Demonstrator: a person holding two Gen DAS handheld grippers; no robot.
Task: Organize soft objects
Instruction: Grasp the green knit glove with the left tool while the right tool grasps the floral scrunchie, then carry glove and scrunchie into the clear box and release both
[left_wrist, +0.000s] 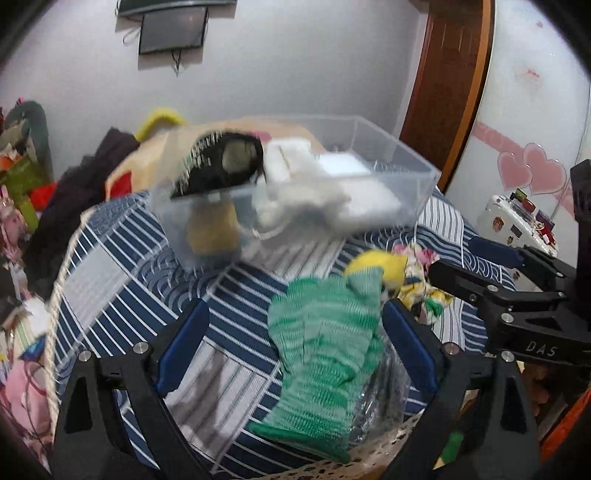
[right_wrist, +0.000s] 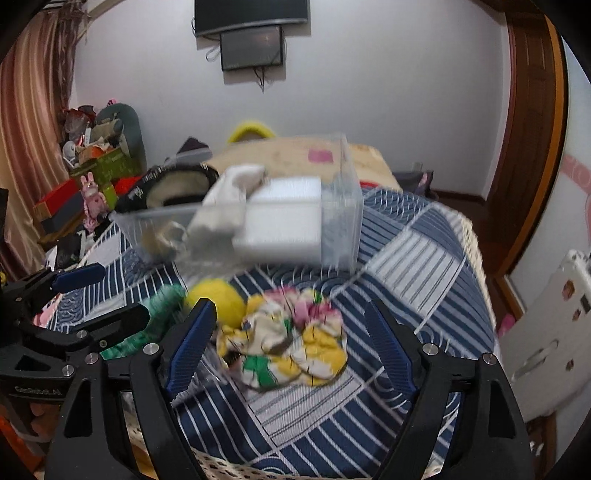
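Note:
A green knit glove (left_wrist: 325, 339) lies on the blue striped cloth, between the wide-open fingers of my left gripper (left_wrist: 295, 339); it also shows in the right wrist view (right_wrist: 159, 310). A yellow soft ball (left_wrist: 376, 269) (right_wrist: 218, 299) sits just beyond it. A crumpled floral cloth (right_wrist: 291, 343) (left_wrist: 424, 284) lies between the open fingers of my right gripper (right_wrist: 291, 332). A clear plastic bin (left_wrist: 391, 155) (right_wrist: 343, 206) farther back holds a black fuzzy slipper (left_wrist: 225, 162), white soft items (left_wrist: 314, 184) and a white foam block (right_wrist: 284, 221).
The striped cloth (right_wrist: 417, 266) covers a small table with a lace edge. A beige pillow (right_wrist: 288, 151) lies behind the bin. Clutter and boxes (right_wrist: 92, 177) stand at the left, a white case (left_wrist: 517, 221) at the right, a door (right_wrist: 532, 110) beyond.

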